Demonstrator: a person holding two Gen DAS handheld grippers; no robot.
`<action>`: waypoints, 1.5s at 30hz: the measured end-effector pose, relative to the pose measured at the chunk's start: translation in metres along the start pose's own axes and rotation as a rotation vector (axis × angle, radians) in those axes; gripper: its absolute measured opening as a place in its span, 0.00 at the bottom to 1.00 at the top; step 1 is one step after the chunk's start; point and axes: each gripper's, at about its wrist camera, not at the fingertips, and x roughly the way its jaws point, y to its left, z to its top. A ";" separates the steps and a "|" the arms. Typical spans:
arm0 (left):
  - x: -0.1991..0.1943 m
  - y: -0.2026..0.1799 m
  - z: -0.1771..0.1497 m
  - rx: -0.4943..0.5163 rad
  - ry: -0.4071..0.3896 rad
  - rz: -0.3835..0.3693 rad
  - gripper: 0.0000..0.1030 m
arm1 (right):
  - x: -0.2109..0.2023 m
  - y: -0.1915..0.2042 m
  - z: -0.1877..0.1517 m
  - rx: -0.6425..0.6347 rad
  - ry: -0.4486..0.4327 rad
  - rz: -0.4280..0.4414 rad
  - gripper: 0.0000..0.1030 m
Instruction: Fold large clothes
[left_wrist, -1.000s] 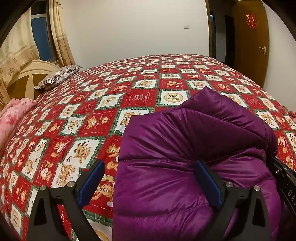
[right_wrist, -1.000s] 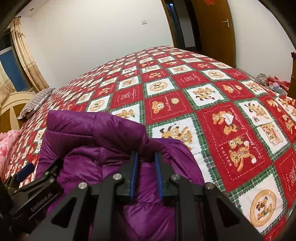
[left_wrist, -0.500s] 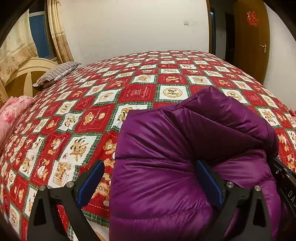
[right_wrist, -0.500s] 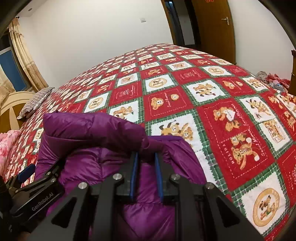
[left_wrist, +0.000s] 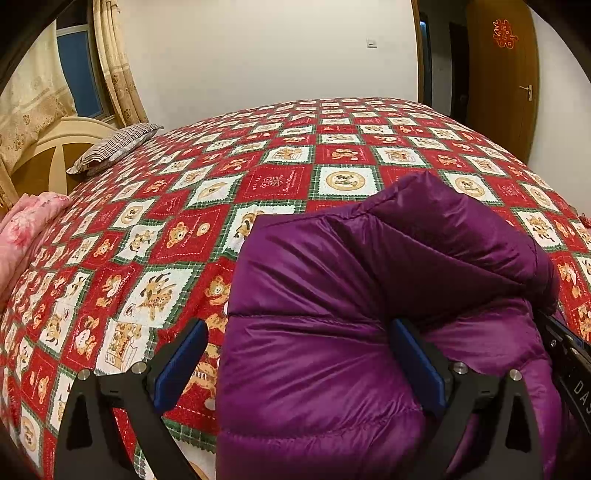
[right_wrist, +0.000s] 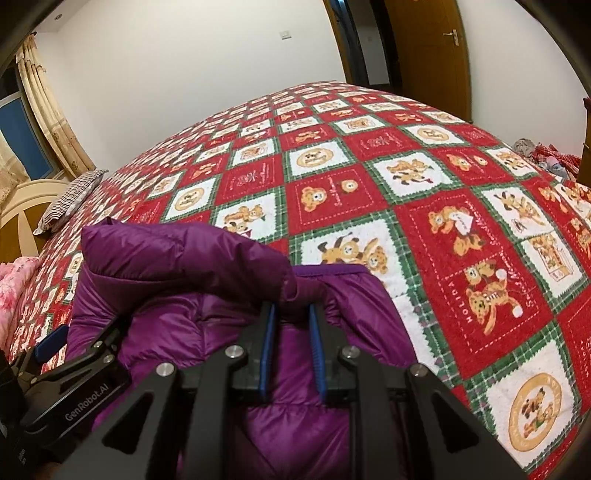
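Purple jacket (left_wrist: 369, 332) lies bunched ahead; my right gripper (right_wrist: 291, 321) pinches its fold, my left gripper (left_wrist: 295, 354) straddles it, fingers spread.

Bear-print quilt (left_wrist: 280, 181) – striped pillow (left_wrist: 114, 147) & pink bedding (left_wrist: 26, 229) by headboard (left_wrist: 48, 147), wooden door (right_wrist: 432, 55) opp.

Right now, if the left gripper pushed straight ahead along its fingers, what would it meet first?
Most likely the purple down jacket: the left gripper is open, and the jacket's quilted bulk already fills the gap between its fingers. The teddy-bear bedspread lies beyond; depth is hard to judge.
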 end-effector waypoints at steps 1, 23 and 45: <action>0.000 -0.001 0.000 -0.001 0.001 -0.002 0.97 | 0.000 0.000 0.000 -0.002 0.001 -0.001 0.21; 0.005 0.000 -0.002 -0.003 0.013 0.003 0.98 | 0.005 0.001 -0.001 -0.015 0.010 -0.012 0.21; 0.009 -0.002 -0.001 0.000 0.018 0.010 0.99 | 0.009 0.007 -0.002 -0.041 0.007 -0.048 0.21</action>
